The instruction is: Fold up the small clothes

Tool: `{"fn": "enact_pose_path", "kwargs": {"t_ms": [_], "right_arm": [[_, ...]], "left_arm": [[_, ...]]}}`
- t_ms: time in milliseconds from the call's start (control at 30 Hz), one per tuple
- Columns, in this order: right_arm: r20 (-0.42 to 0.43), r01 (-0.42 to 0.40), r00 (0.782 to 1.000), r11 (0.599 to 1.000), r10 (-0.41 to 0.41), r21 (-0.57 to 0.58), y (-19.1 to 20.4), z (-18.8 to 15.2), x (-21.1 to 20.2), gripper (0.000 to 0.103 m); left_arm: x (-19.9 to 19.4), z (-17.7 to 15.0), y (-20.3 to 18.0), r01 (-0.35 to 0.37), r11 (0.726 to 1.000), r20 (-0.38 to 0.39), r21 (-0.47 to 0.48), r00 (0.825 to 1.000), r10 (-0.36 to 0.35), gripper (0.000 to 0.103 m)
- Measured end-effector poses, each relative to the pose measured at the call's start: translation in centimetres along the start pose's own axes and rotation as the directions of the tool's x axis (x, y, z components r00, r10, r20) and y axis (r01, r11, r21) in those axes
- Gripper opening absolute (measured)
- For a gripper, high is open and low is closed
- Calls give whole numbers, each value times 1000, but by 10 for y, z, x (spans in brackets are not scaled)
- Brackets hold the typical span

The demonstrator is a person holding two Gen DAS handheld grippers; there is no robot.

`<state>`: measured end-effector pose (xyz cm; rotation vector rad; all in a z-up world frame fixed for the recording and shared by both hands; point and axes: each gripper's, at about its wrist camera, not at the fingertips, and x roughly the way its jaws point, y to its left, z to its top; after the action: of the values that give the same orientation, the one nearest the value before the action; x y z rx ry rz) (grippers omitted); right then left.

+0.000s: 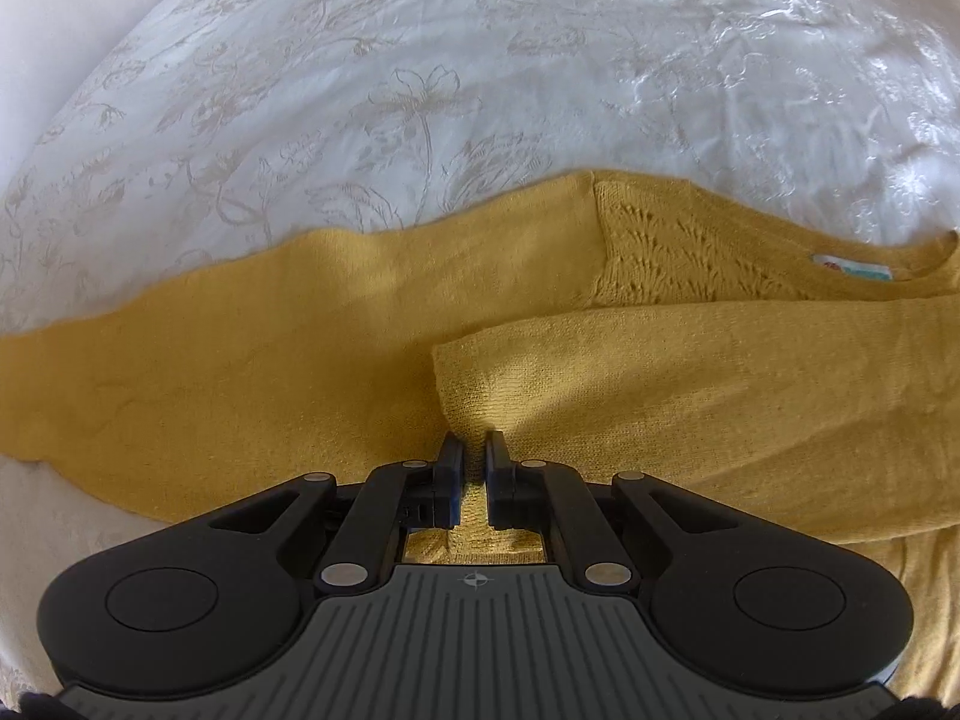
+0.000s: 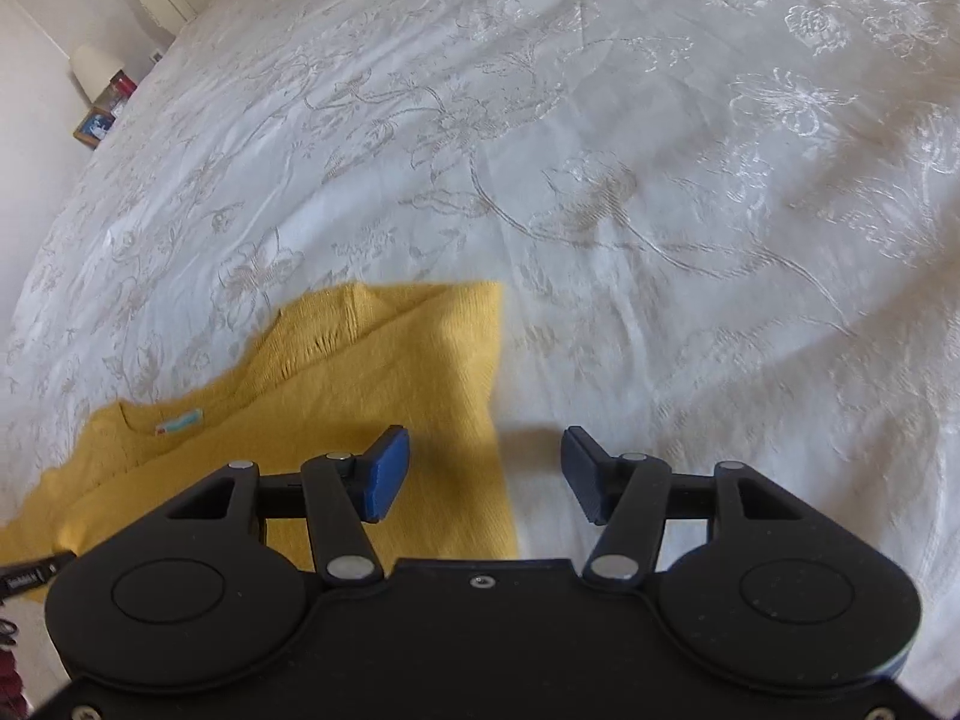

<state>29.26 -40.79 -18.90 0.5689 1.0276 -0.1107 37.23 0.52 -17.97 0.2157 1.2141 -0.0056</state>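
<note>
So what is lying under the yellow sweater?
The yellow sweater rests on a white bedspread with a floral pattern. One sleeve is folded over its body. The cloth directly beneath is covered and cannot be seen.

Both wrist views low, close, facing forward; share sweater (image 1: pixel 300 372) (image 2: pixel 420 372), bedspread (image 1: pixel 420 60) (image 2: pixel 660 180).

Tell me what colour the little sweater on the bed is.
Mustard yellow: the sweater shows best in the left wrist view.
</note>
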Motion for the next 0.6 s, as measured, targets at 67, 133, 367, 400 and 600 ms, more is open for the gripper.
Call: {"fn": "enact_pose_path", "kwargs": {"t_ms": [67,133,367,400,600], "right_arm": [[-22,-1,1000,1000,0,-22,4,3,6,40],[-29,-2,1000,997,0,-75,15,5,4,15],[-4,196,979,950,-203,-242,29,6,10,12],[-17,197,978,955,-206,-221,23,6,14,13],[48,225,974,949,-220,-220,19,-3,0,54]], "left_arm": [[4,1,-2,0,1000,-7,8,1000,0,8],[8,1,-3,-7,1000,-12,18,1000,8,9],[19,-2,-3,-4,1000,-9,15,1000,4,12],[19,-2,-4,-4,1000,-1,21,1000,4,13],[19,-7,1,7,999,34,53,999,-9,36]]}}
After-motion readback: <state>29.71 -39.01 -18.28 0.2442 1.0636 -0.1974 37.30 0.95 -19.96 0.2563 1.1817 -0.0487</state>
